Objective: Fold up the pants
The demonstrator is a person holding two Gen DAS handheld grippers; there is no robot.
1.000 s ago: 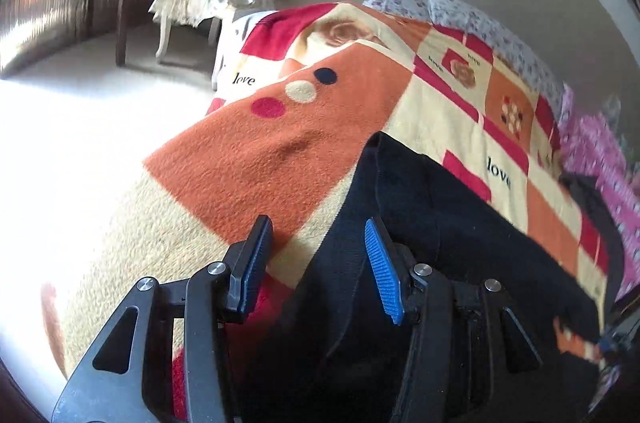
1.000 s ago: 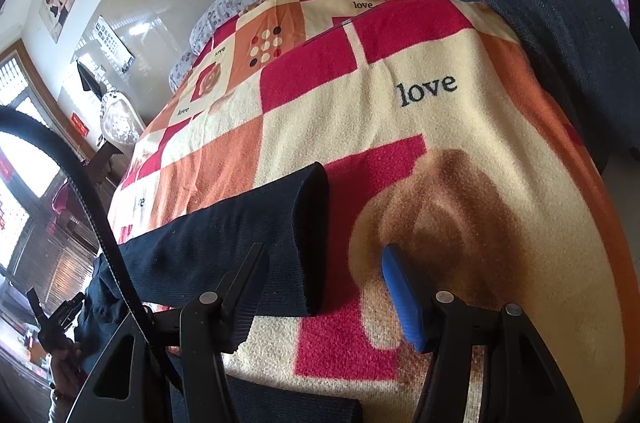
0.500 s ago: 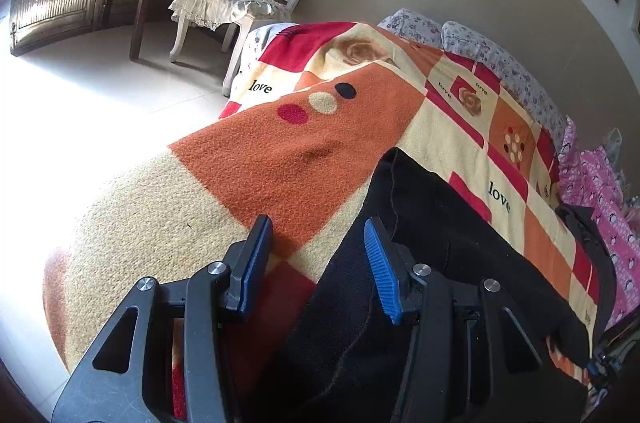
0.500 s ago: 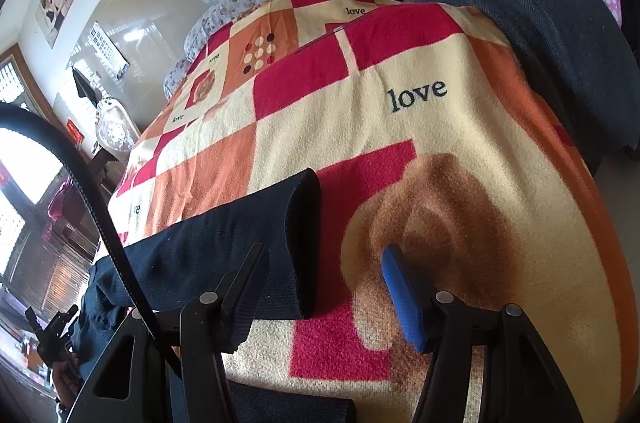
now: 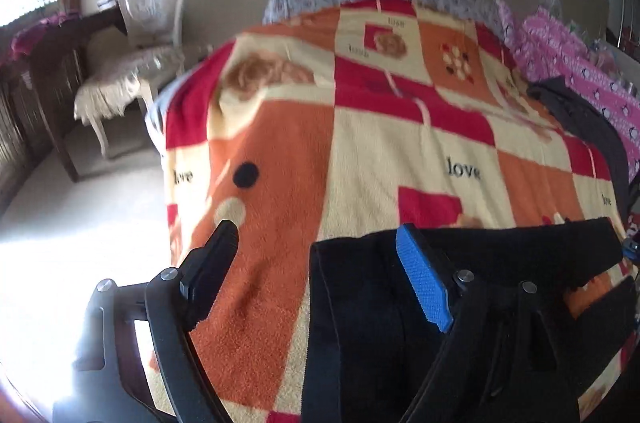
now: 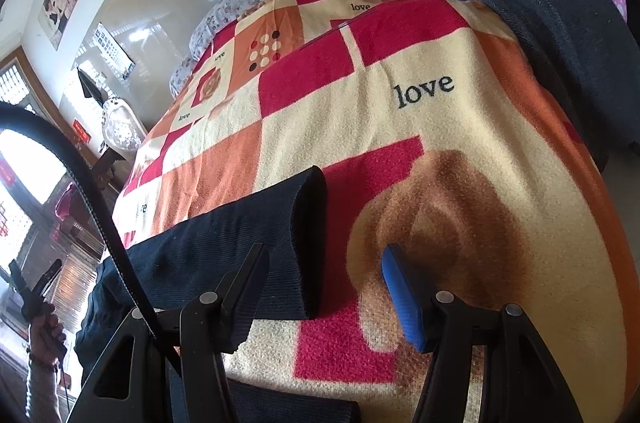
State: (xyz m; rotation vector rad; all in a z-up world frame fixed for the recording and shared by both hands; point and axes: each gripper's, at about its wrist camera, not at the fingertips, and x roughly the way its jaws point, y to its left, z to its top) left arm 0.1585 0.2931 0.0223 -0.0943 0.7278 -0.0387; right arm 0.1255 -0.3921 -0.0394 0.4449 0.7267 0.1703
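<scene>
Pants (image 5: pixel 500 263) now lie released: the left tool (image 5: pixel 320 275) has just spread wide, lifted; right tool (image 6: pixel 324 287) unchanged, gaping, empty.

The pants (image 5: pixel 360 311) are dark navy, almost black, in a finely ribbed knit. They lie flat along the near edge of the bed, stretched left to right on the blanket. From my left view their broad end sits at the near left with a straight upright edge, and one leg runs off to the right. From my right view that leg (image 6: pixel 224 247) ends in a cuff (image 6: pixel 310 243) with a clean hem, lying flat. A second dark strip (image 6: pixel 280 407) lies nearer, at the bed's edge.
</scene>
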